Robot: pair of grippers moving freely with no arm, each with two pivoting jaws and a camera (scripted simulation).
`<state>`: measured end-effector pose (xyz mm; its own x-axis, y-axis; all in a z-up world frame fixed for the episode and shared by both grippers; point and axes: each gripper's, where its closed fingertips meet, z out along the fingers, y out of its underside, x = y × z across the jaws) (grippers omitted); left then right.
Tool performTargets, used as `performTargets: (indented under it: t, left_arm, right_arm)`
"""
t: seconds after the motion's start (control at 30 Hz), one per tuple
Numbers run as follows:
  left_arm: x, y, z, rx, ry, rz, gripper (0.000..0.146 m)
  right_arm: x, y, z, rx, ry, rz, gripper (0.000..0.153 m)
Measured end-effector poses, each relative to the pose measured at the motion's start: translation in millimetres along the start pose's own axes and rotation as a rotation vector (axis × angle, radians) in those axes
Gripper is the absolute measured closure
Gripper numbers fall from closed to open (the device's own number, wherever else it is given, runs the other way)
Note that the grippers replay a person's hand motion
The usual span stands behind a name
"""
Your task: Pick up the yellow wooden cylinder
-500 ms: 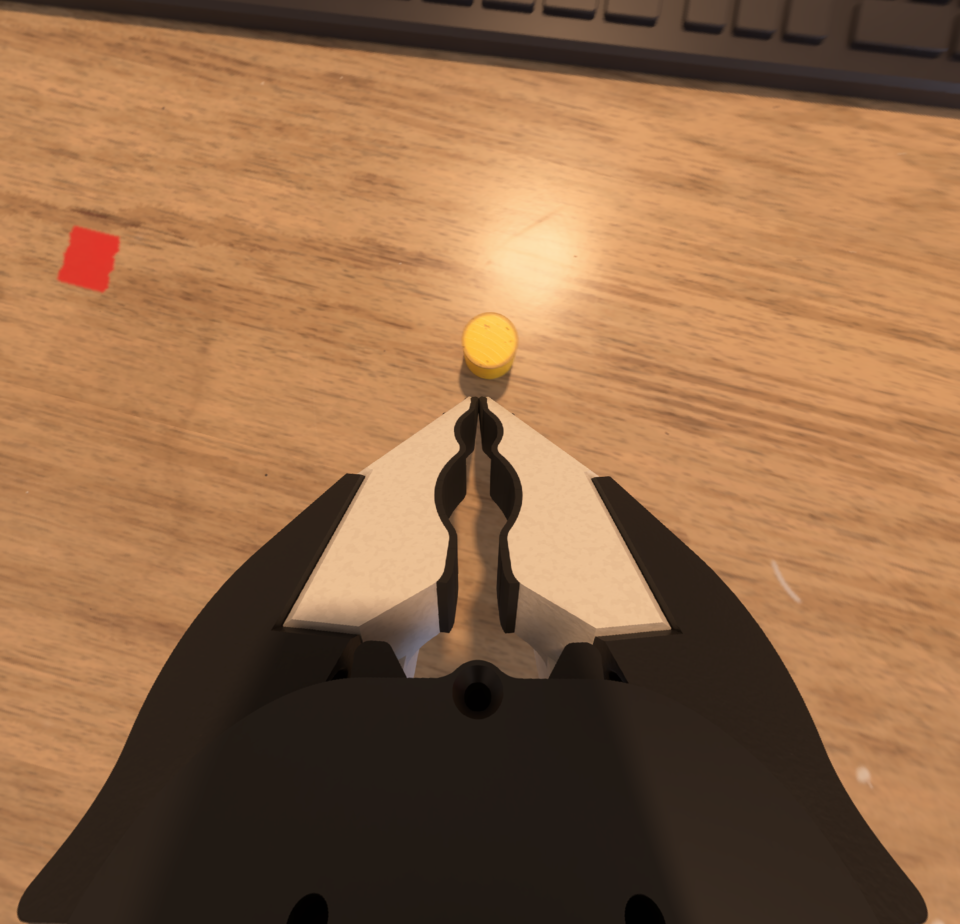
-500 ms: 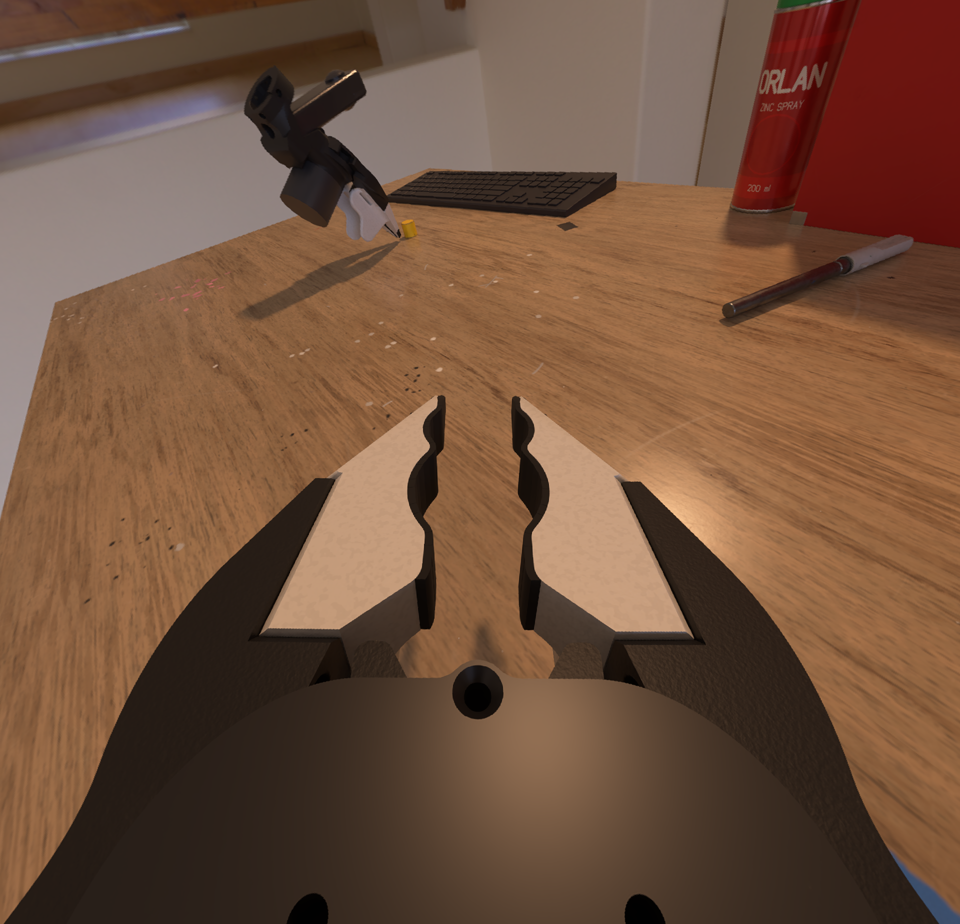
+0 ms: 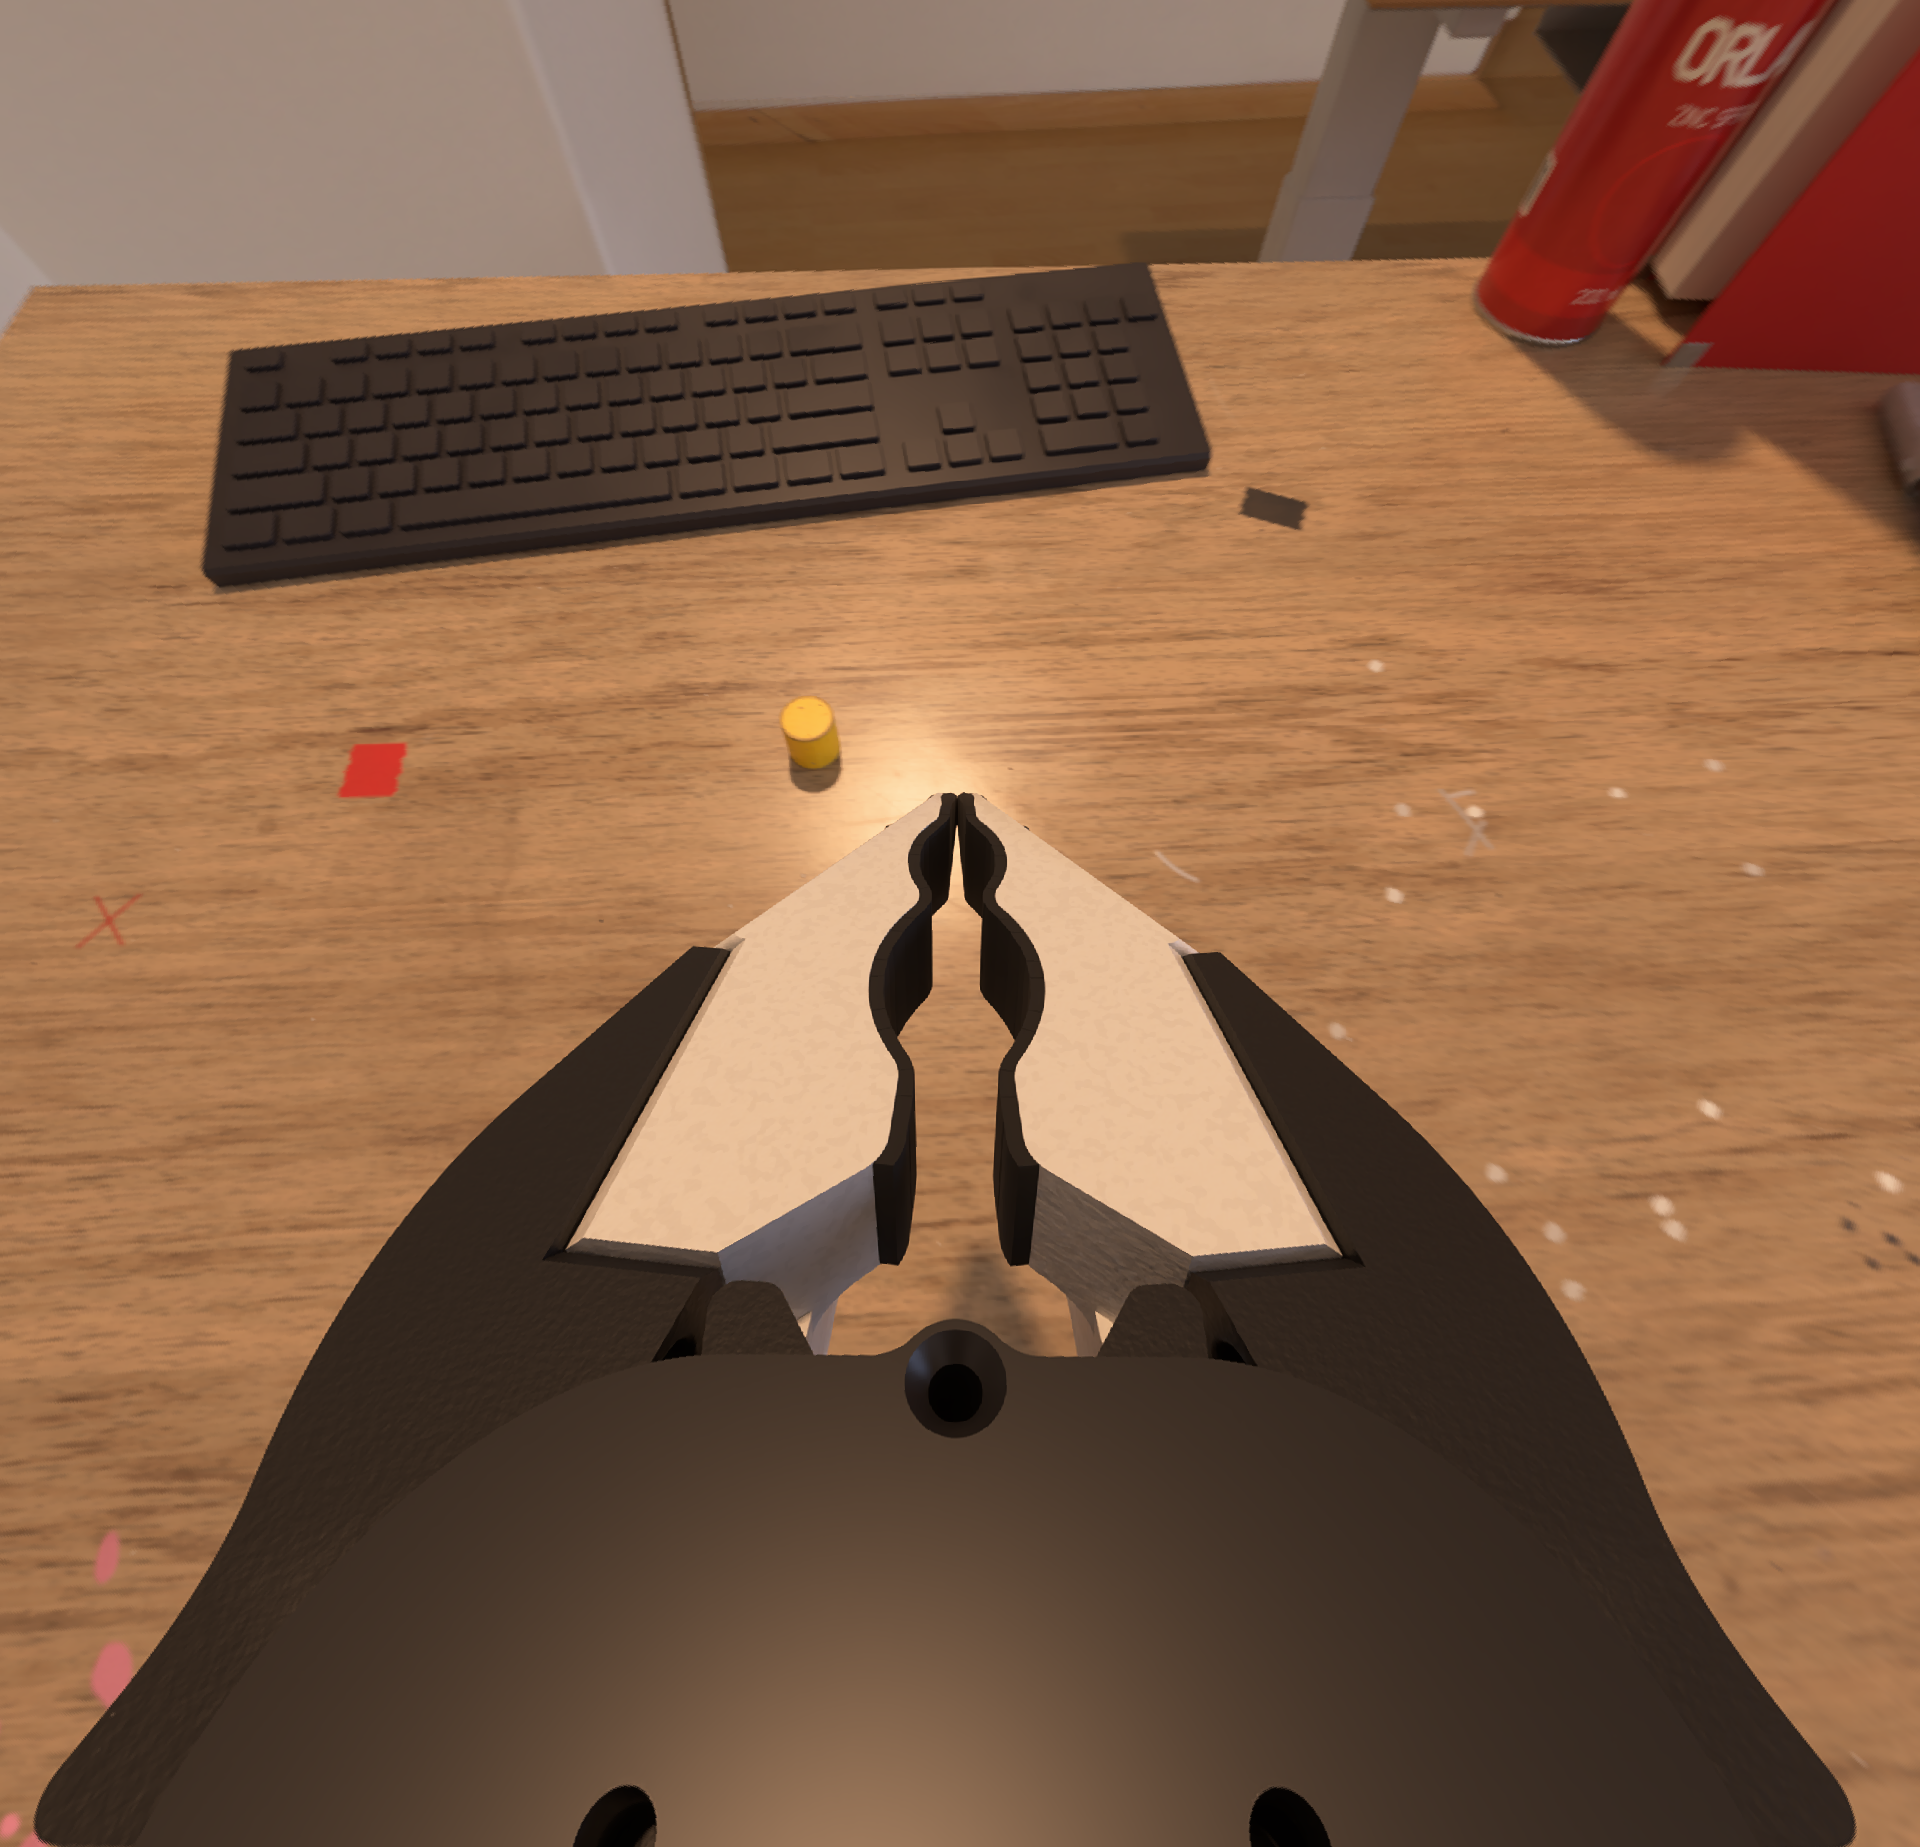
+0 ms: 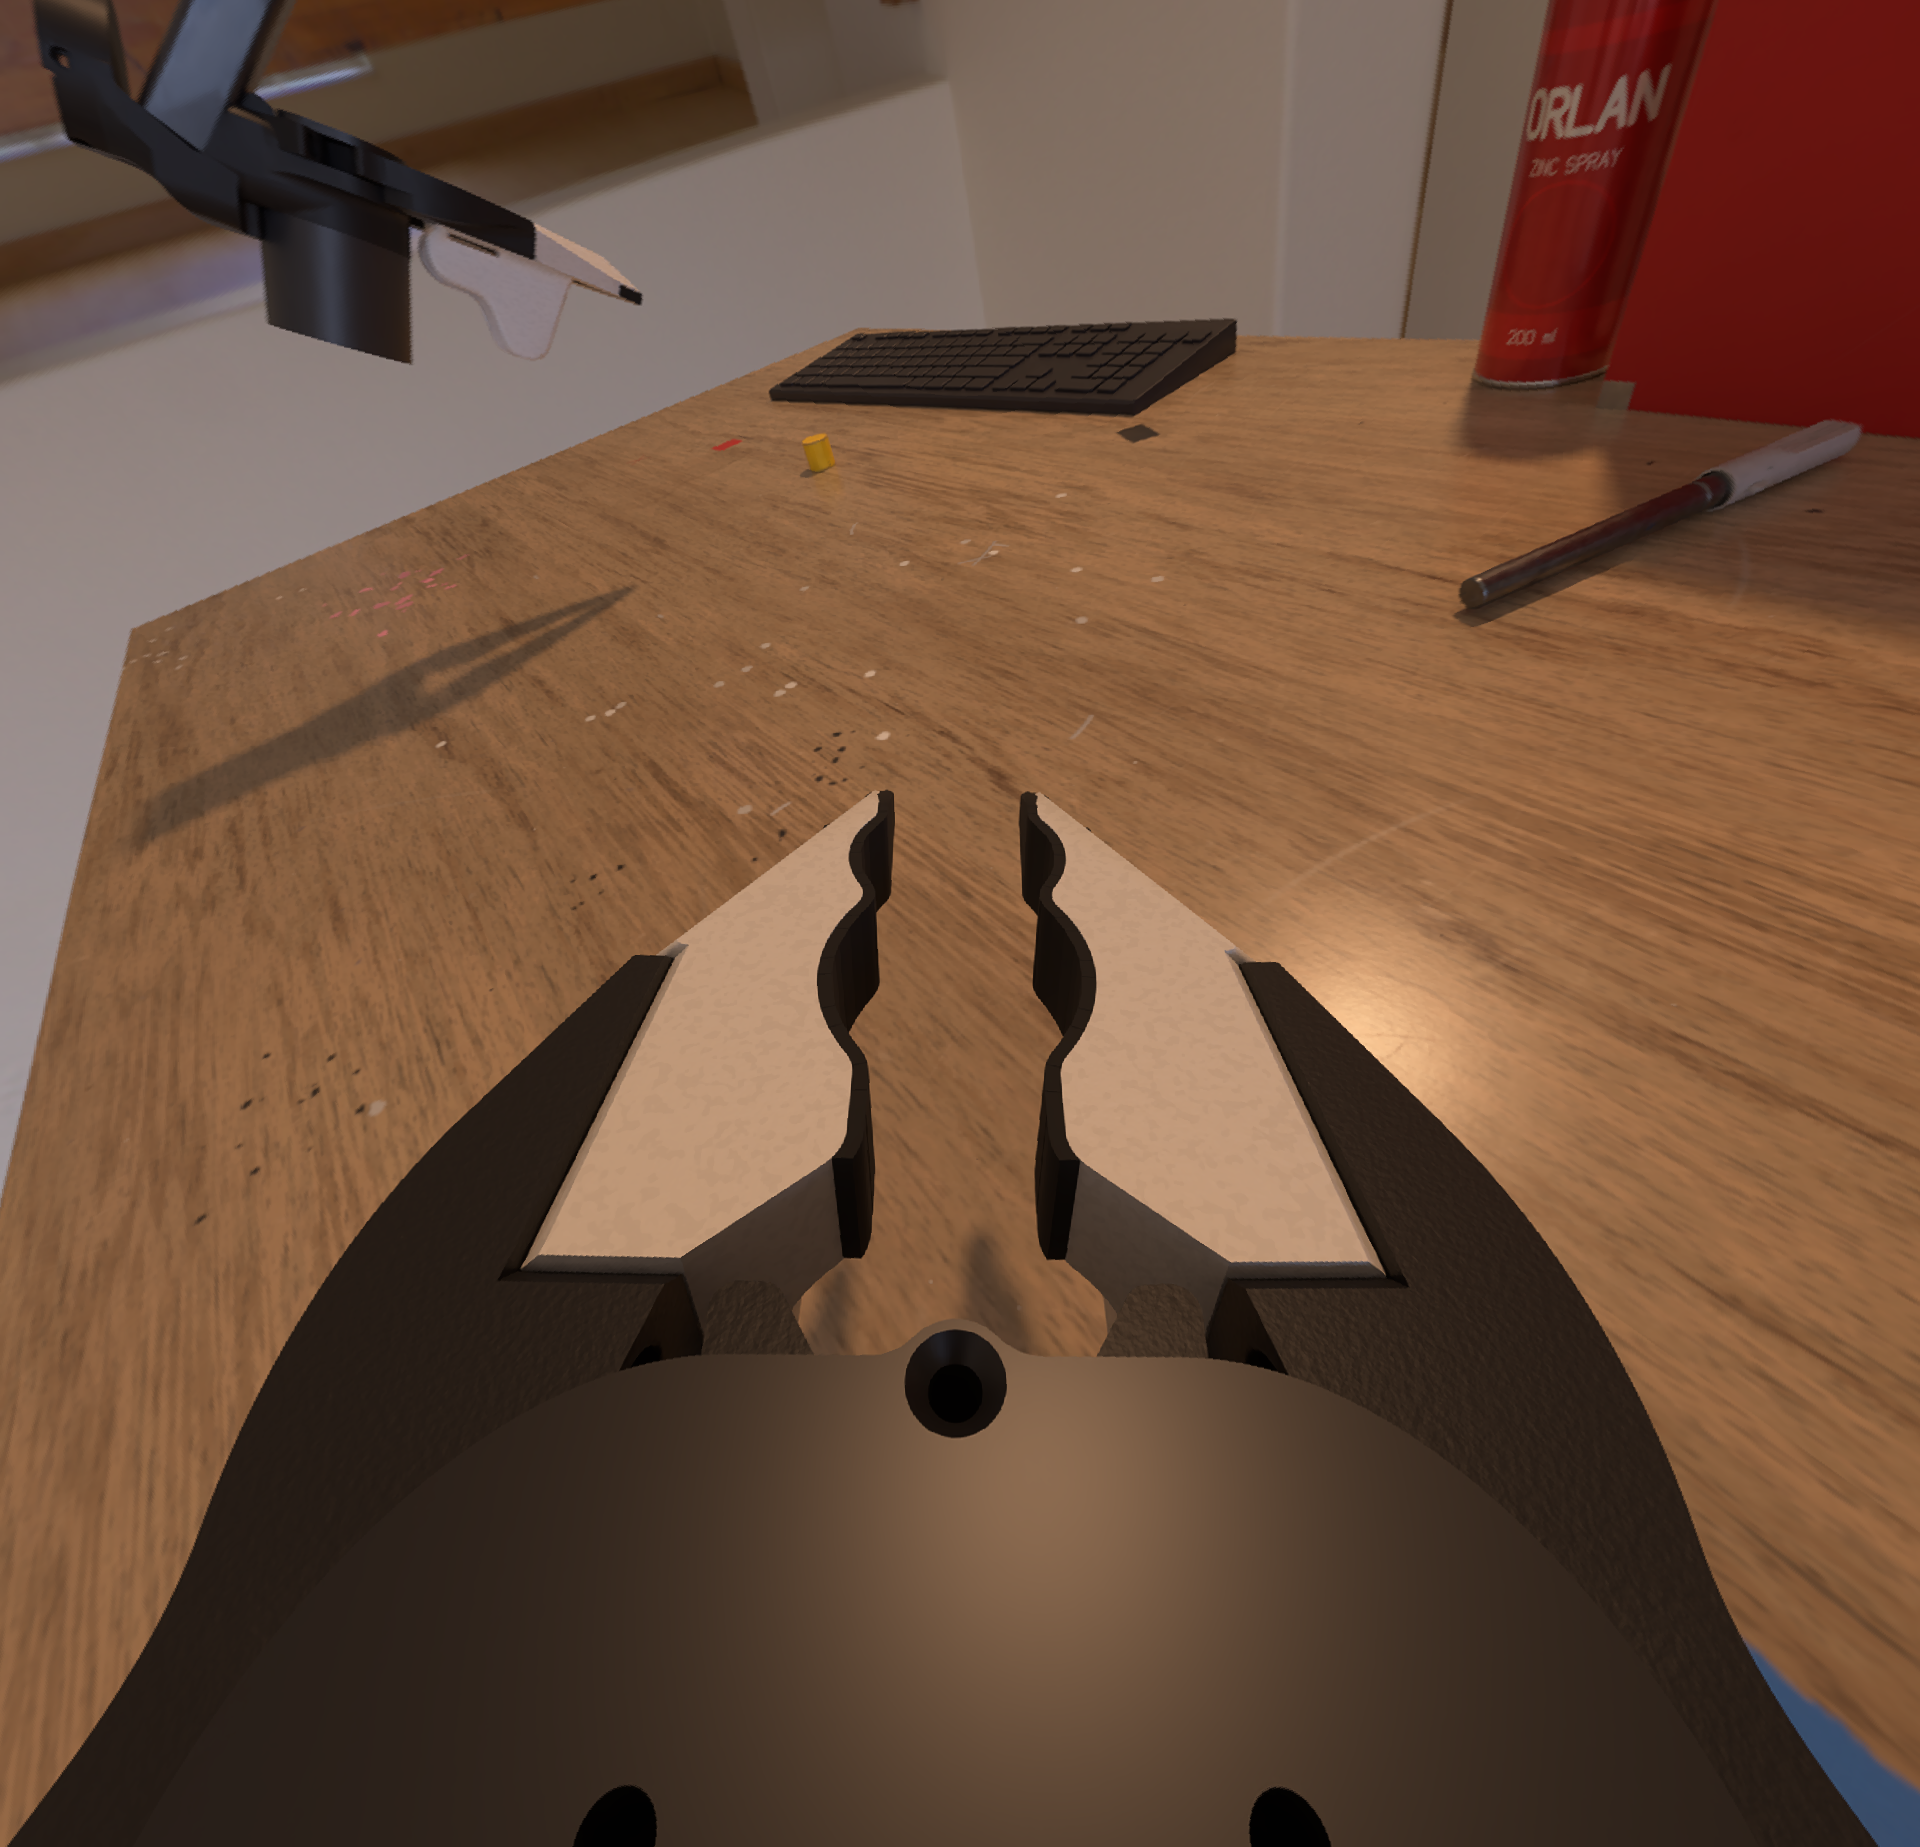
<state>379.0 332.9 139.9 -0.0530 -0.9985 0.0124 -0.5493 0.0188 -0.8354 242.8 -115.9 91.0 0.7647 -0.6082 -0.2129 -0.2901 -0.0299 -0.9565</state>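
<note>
The small yellow wooden cylinder stands upright on the wooden desk, in front of the keyboard. My left gripper is shut and empty, raised well above the desk, with the cylinder ahead and a little to the left of its tips. In the right wrist view the cylinder is far off near the keyboard, and the left gripper hangs high in the air at the upper left. My right gripper is open and empty, low over the near part of the desk.
A black keyboard lies at the back of the desk. A red spray can stands at the back right beside a red box. A pen lies at the right. A red patch and a dark patch mark the desk.
My left gripper has lifted up and pulled back from the cylinder, still shut and empty; the cylinder stays on the desk. My right gripper has not moved.
</note>
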Motion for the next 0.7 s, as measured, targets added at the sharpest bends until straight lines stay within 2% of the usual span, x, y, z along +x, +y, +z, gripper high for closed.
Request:
performTargets:
  t: [0.03,0.07,0.13,0.2,0.37,0.5,0.57,0.6,0.67,0.7]
  left_arm:
    - [-3.4,0.8,4.7,-0.001,-0.017,0.009,0.146]
    - [-7.9,3.1,13.9,-0.022,-0.036,0.015,0.138]
    - [-19.8,10.9,43.4,-0.103,-0.072,0.028,0.107]
    - [-34.6,17.7,75.4,-0.197,-0.120,0.055,0.097]
    - [-63.1,30.0,134.0,-0.375,-0.189,0.102,0.097]
    - [-69.3,45.7,153.7,-0.486,-0.206,0.097,0.098]
    - [-68.5,47.5,156.2,-0.488,-0.225,0.084,0.099]
    - [-66.9,48.8,156.1,-0.495,-0.227,0.076,0.102]
    - [-61.7,51.1,155.4,-0.497,-0.202,0.050,0.119]
    - [-60.2,52.1,154.4,-0.493,-0.195,0.043,0.122]
  right_arm:
    - [-1.4,0.6,1.3,-0.004,-0.006,0.004,0.129]
    - [-3.0,0.8,2.4,-0.007,-0.011,0.004,0.129]
    - [-6.2,1.3,4.3,-0.012,-0.010,-0.014,0.129]
    - [-9.6,1.9,5.7,-0.017,-0.011,-0.035,0.129]
    - [-14.1,3.2,5.6,-0.021,-0.012,-0.068,0.129]
    - [-10.8,3.2,2.2,-0.016,-0.019,-0.032,0.129]
    - [-7.2,2.7,-0.7,-0.009,-0.021,-0.006,0.129]
    - [-5.5,2.4,-1.9,-0.007,-0.022,0.007,0.129]
    - [-2.8,2.0,-3.9,-0.003,-0.025,0.028,0.129]
    - [-2.2,1.9,-4.5,-0.002,-0.027,0.033,0.129]
